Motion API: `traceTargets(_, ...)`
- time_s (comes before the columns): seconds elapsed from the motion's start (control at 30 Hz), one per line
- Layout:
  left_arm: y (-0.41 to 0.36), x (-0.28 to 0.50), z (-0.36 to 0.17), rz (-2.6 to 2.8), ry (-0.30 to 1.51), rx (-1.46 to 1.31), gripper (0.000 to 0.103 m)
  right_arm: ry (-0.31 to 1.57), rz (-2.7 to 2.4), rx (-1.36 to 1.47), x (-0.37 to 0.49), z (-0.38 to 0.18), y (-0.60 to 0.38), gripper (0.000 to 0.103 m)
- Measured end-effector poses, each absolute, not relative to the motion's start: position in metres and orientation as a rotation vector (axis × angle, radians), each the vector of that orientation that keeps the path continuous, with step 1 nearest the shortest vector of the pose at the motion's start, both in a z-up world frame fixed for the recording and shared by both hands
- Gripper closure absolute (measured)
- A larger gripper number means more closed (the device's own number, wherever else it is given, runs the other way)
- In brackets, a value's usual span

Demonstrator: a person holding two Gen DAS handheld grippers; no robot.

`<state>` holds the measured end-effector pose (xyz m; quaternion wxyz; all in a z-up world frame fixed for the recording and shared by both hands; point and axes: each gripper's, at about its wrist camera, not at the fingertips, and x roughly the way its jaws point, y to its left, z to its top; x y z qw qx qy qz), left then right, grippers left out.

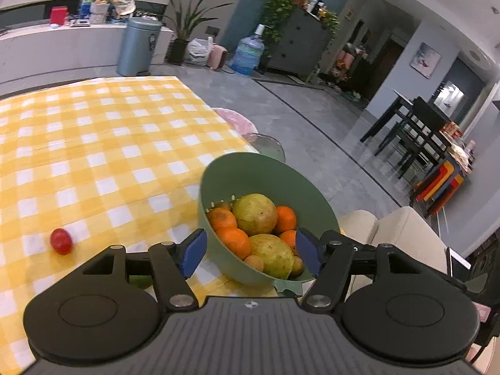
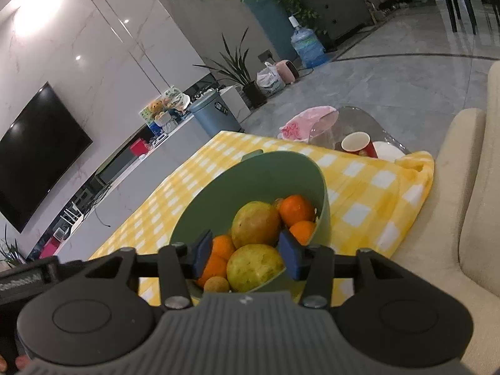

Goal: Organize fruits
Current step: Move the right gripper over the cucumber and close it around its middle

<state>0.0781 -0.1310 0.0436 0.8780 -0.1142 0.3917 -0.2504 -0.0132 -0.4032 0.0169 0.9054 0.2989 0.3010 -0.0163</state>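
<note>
A green bowl (image 1: 250,168) stands near the right edge of the yellow checked cloth. It holds several oranges (image 1: 232,240), two yellow-green round fruits (image 1: 254,214) and small brown fruits (image 1: 253,262). My left gripper (image 1: 251,253) hovers over the bowl's near rim, open, its blue pads apart with nothing pressed between them. A small red fruit (image 1: 61,241) lies alone on the cloth to the left. In the right wrist view the same bowl (image 2: 256,172) sits just ahead, and my right gripper (image 2: 246,257) is open above the fruit, one pad either side of a yellow-green fruit (image 2: 254,267).
The yellow checked tablecloth (image 1: 93,143) stretches far to the left. A glass side table (image 2: 359,122) behind the bowl carries a red cup (image 2: 357,143), a white plate and a pink bag. A beige sofa (image 2: 468,203) flanks the right side.
</note>
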Motion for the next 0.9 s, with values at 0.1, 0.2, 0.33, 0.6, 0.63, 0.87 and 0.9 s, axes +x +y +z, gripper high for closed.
traceTargets(0.1,-0.126,0.073,0.052,-0.511,0.819,-0.243,0.026,0.635,-0.05,0.648,-0.015,0.02,-0.404,0.028)
traceTargets(0.2,-0.12,0.067,0.061,-0.475,0.813,-0.241,0.025,0.63,-0.033,0.659,-0.018,0.028,-0.4,0.022)
traceTargets(0.33,-0.104,0.06,0.071,-0.4,0.796,-0.253,0.024,0.613,0.023,0.636,-0.02,0.041,-0.387,0.017)
traceTargets(0.6,-0.067,0.043,0.081,-0.332,0.815,-0.203,0.024,0.602,0.121,0.505,-0.025,0.059,-0.351,0.034)
traceTargets(0.63,-0.06,0.04,0.08,-0.321,0.821,-0.203,0.024,0.606,0.127,0.492,-0.025,0.061,-0.347,0.034)
traceTargets(0.87,-0.012,0.034,0.057,-0.185,0.886,-0.195,0.024,0.634,0.221,0.403,-0.02,0.067,-0.305,0.034)
traceTargets(0.9,-0.006,0.035,0.052,-0.168,0.892,-0.196,0.024,0.659,0.25,0.379,-0.017,0.065,-0.295,0.034)
